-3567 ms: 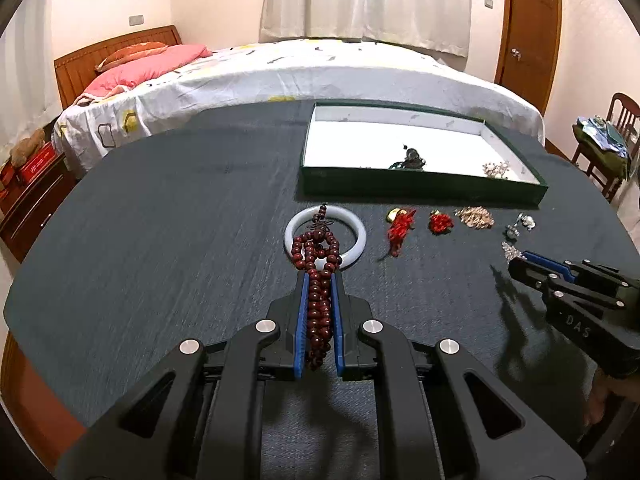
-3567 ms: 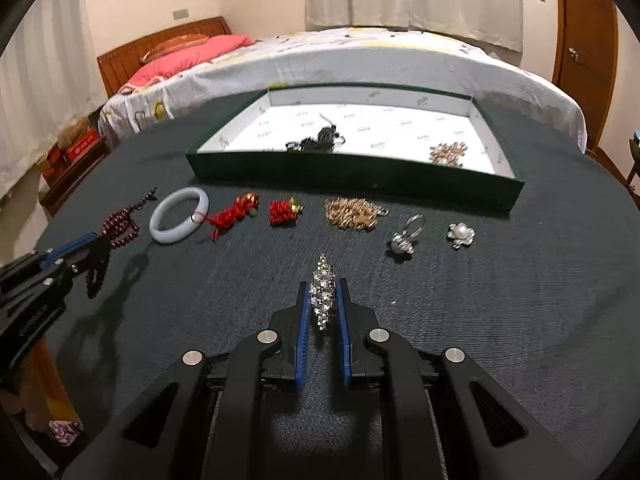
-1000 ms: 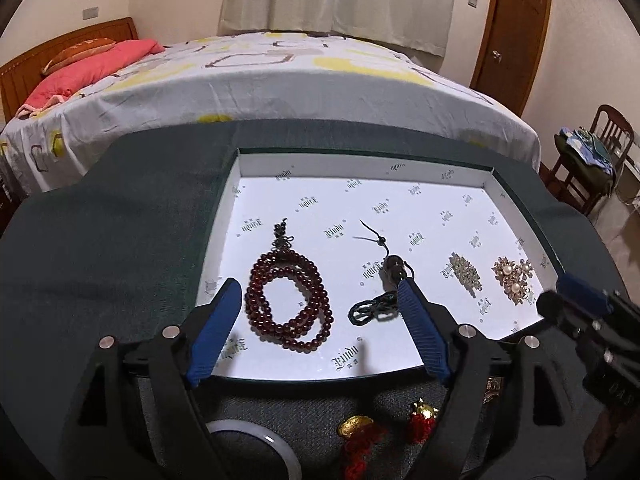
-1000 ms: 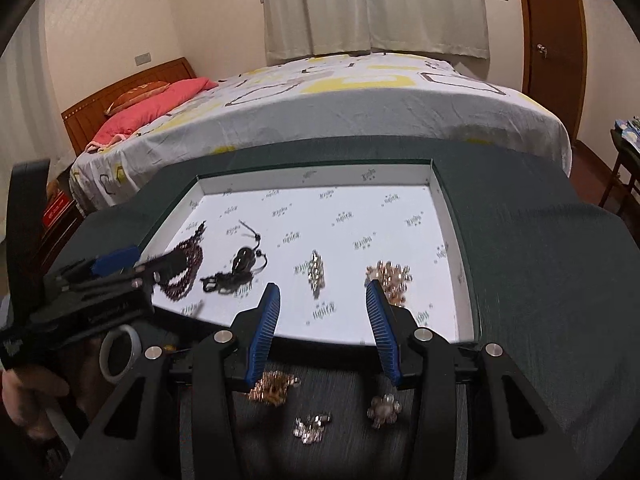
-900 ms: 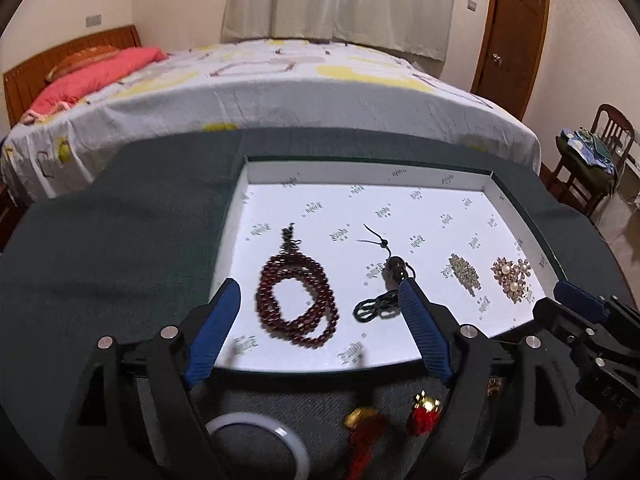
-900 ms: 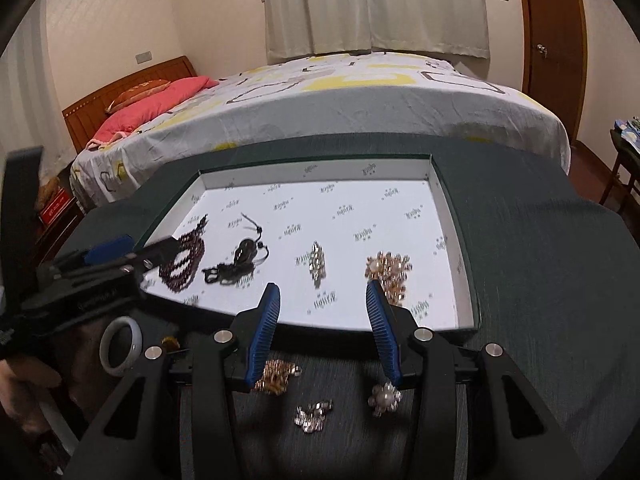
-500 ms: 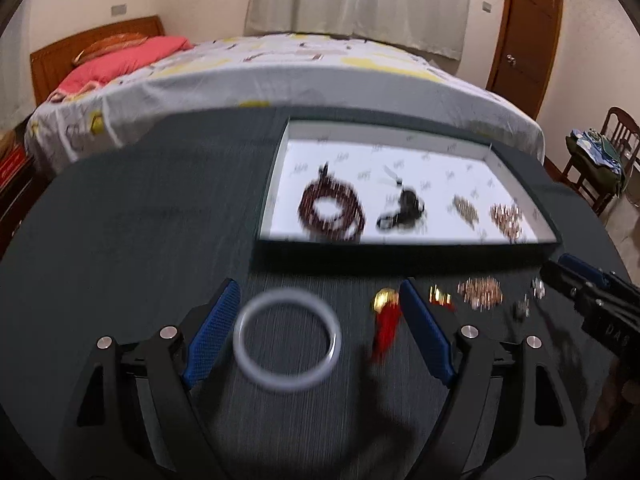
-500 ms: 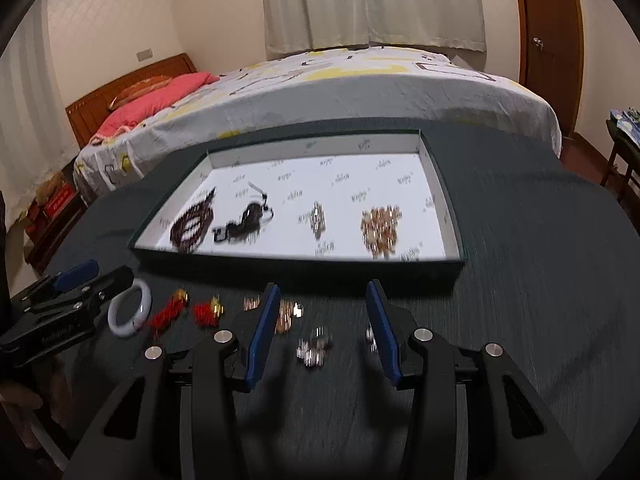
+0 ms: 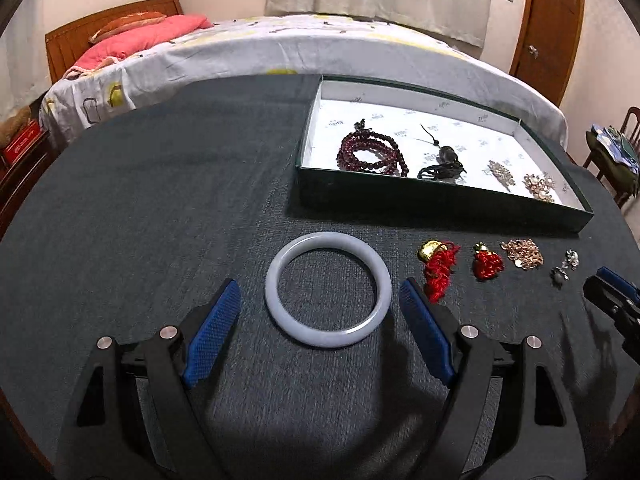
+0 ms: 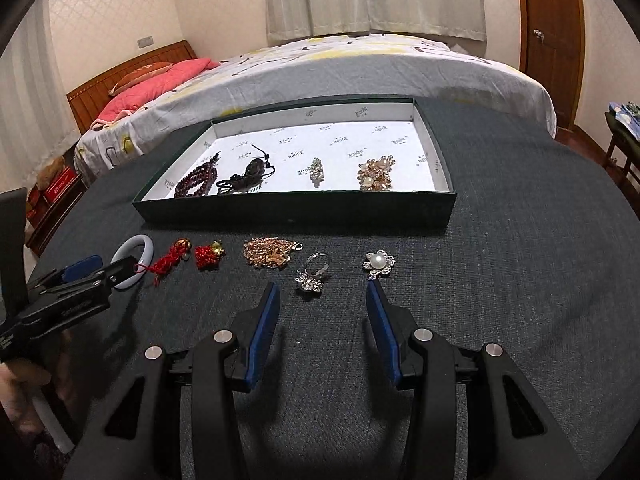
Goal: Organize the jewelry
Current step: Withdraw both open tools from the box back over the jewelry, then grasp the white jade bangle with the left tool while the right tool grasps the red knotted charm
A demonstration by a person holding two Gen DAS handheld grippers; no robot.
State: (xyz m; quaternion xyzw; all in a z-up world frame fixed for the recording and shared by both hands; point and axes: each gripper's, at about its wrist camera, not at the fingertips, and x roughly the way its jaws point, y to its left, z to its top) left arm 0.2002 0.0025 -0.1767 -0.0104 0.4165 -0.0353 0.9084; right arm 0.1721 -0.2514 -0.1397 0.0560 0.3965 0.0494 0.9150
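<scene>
R gripper (image 10: 322,298) held open above dark cloth (image 10: 500,280), ring (image 10: 314,274) just ahead; tray (image 10: 296,216) beyond, w/ beads (image 10: 196,184) & brooches inside.

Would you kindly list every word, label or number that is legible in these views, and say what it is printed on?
No text here reads clearly enough to quote.
Repeated logo print on the tray's white lining: too small to read.
Raised lettering on the side of the left tool: blurred.
Marking on the red box at the far left: too small to read.
</scene>
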